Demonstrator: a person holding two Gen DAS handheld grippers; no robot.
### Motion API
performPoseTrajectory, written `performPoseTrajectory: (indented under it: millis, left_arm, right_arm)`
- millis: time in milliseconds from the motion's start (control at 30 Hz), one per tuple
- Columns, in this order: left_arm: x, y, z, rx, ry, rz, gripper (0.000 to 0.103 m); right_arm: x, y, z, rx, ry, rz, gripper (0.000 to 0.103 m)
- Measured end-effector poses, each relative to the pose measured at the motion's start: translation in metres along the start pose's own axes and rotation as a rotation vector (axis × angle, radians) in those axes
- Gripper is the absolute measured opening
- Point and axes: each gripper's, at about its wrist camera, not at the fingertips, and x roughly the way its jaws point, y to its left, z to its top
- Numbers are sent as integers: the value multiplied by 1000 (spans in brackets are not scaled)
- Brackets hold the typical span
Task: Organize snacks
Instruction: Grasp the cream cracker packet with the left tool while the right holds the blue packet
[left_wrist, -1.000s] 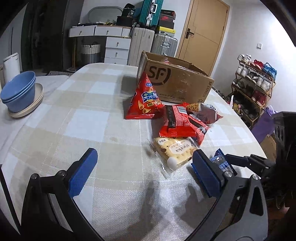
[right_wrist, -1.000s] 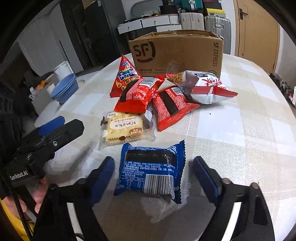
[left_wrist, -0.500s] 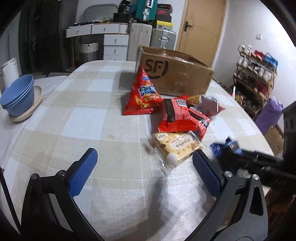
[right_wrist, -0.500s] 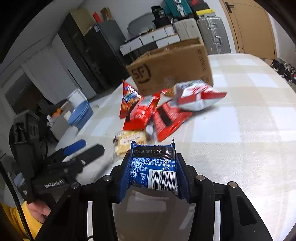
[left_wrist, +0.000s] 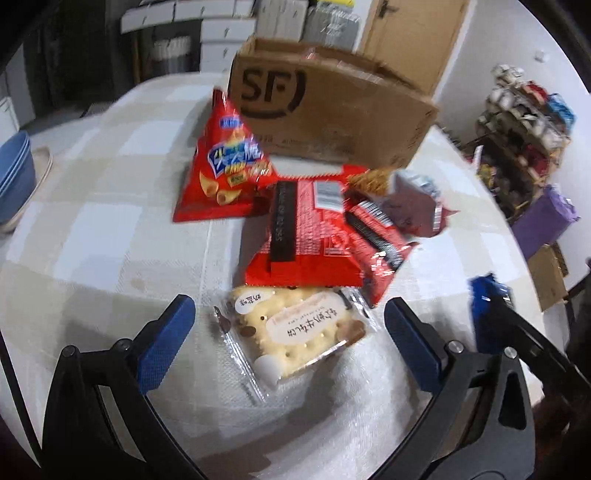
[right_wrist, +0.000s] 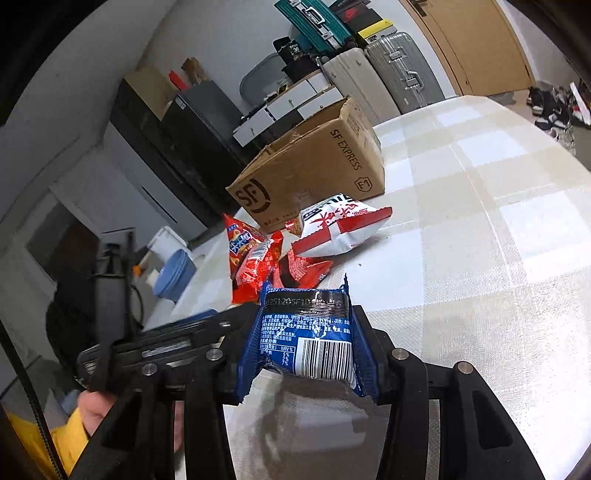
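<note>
The blue snack packet (right_wrist: 306, 343) sits pinched between the pads of the right claw (right_wrist: 308, 354), lifted clear of the bench (right_wrist: 480, 258), its barcode end toward the camera and its long axis along the fingers; the open SF carton (right_wrist: 314, 173) lies ahead and to the left of it, beyond the red packets (right_wrist: 258, 266) and the white-and-red bag (right_wrist: 340, 229), so the carry must pass over that heap. The left claw (left_wrist: 288, 332) stands spread, empty, with the biscuit pack (left_wrist: 295, 332) lying on the bench between its fingers, long axis slanted across the gap; this claw is the nearer to it. A second ago the blue packet lay flat on the bench between parted right fingers, whose jaws have just closed on it; the left claw was further back from the biscuits.
</note>
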Motion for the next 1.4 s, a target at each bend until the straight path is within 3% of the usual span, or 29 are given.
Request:
performPoseTrajectory:
  millis: [200, 333, 367, 467, 733, 1100, 1133, 1167, 1200, 1267, 1333, 1400]
  left_arm:
    - [13, -11, 2, 22, 21, 73, 99]
    - [5, -10, -4, 70, 7, 40, 68]
    - [3, -7, -5, 81, 8, 25, 65]
    - [-4, 1, -11, 96, 18, -12, 62]
    - [-35, 28, -35, 81, -3, -11, 61]
    - [-92, 31, -41, 105, -116, -39, 61]
    - [-95, 31, -40, 103, -122, -43, 58]
    - [-100, 32, -39, 101, -133, -43, 18]
    - [-103, 32, -38, 103, -129, -49, 5]
    - [-110, 35, -34, 95, -123, -84, 2]
    - [-106, 32, -33, 115, -129, -21, 2]
    - [-93, 36, -33, 115, -81, -57, 2]
  right_arm:
    - [-6, -1, -1, 1, -14, 44, 47]
    - [-5, -3, 0, 16, -18, 62, 47]
    - [-5, -2, 0, 14, -18, 70, 47]
    - [-7, -2, -1, 10, -22, 74, 47]
    - [-7, -5, 0, 25, -28, 63, 47]
    - [-5, -7, 1, 32, -22, 31, 47]
    - [-6, -6, 1, 30, -25, 31, 47]
    - [-6, -6, 1, 26, -28, 34, 47]
    - [-7, -3, 1, 11, -31, 39, 47]
    - [-7, 4, -1, -17, -32, 27, 47]
    - [-3, 9, -3, -33, -9, 4, 47]
    - [-3, 13, -5, -54, -10, -13, 47]
